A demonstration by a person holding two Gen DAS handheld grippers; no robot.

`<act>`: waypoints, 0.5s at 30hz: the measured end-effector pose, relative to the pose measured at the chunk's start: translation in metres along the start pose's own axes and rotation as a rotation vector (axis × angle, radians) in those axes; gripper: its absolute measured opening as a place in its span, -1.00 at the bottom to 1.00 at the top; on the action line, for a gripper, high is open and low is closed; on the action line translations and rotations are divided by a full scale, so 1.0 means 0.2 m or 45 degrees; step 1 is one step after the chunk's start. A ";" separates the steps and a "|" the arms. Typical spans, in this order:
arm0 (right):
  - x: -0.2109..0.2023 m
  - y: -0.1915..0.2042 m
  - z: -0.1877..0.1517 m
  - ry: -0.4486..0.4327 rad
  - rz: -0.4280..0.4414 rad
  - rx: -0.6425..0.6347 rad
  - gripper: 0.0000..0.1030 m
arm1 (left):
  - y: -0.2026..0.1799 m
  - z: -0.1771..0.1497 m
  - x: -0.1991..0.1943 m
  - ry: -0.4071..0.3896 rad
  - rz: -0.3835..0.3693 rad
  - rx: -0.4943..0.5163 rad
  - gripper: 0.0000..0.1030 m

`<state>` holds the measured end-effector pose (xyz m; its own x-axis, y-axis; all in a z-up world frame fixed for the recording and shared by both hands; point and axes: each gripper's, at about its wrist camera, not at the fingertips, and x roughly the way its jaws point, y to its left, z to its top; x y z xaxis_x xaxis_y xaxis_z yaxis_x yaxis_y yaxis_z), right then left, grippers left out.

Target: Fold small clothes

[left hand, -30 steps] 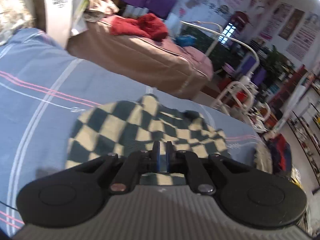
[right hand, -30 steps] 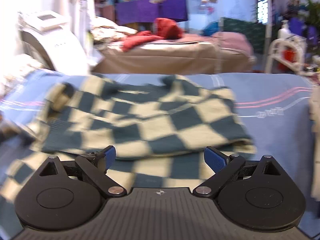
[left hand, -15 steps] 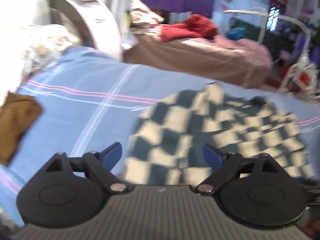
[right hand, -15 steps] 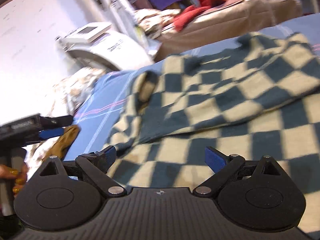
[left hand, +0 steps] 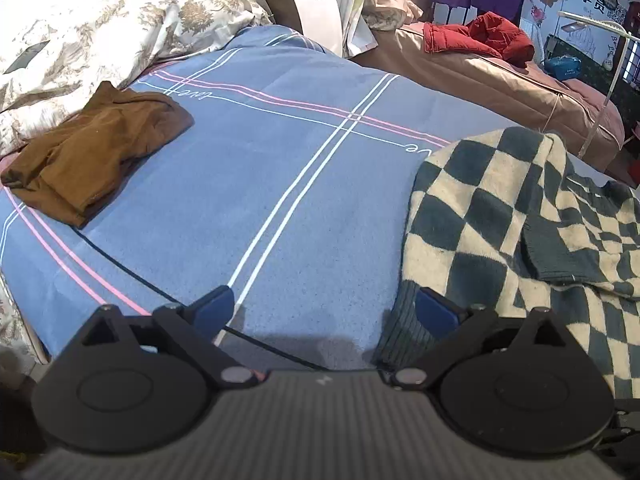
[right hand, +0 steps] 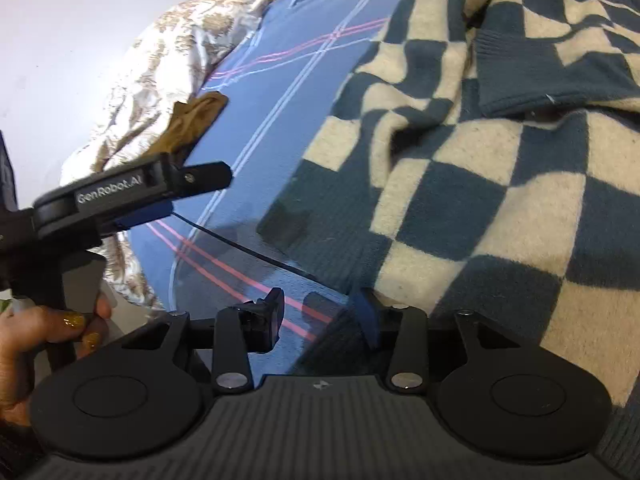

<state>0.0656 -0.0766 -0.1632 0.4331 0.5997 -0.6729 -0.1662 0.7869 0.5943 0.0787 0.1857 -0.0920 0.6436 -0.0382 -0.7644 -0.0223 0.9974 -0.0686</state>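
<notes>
The blue bedsheet [left hand: 248,168], crossed by white and pink lines, filled most of what I saw, with a floral quilt [left hand: 100,28] bunched along its far left edge. Beyond it stood a second bed [left hand: 500,80] under a tan cover, a red garment [left hand: 480,36] heaped on top.

The checked sweater [left hand: 520,216] lay on the right part of the sheet, partly folded, one sleeve laid back across the body. Its dark ribbed hem [right hand: 332,236] faced me at the near left corner.

A folded brown garment [left hand: 92,152] sat well apart from it, at the sheet's left side beside the quilt.

My left gripper [left hand: 324,308] hung over bare sheet, jaws wide and opening, nothing between them; its right finger [left hand: 434,312] was at the sweater's ribbed edge, though I could not tell whether it touched. In the right wrist view that gripper [right hand: 172,192] showed from the side, over the sheet just left of the hem, my hand [right hand: 44,340] wrapped round its handle.

My right gripper [right hand: 320,320] was at the hem's corner, jaws half apart and closing. The right finger [right hand: 366,316] sat against the ribbed edge, the left finger [right hand: 272,312] over sheet; the pads were not yet pressing on cloth.
</notes>
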 end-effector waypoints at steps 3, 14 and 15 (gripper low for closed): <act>0.00 -0.01 0.03 -0.029 -0.013 0.057 0.13 | -0.03 0.01 0.03 -0.003 -0.019 0.021 0.92; 0.15 -0.03 0.13 -0.108 0.010 0.288 0.19 | 0.01 0.00 0.01 -0.005 -0.039 -0.040 0.92; 0.13 0.01 0.13 -0.097 -0.024 0.254 0.19 | 0.02 0.00 0.01 -0.003 -0.037 -0.046 0.92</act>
<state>0.0996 -0.0630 -0.1694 0.5013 0.5665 -0.6541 0.0179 0.7489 0.6624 0.0809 0.1895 -0.0935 0.6461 -0.0671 -0.7603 -0.0311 0.9930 -0.1141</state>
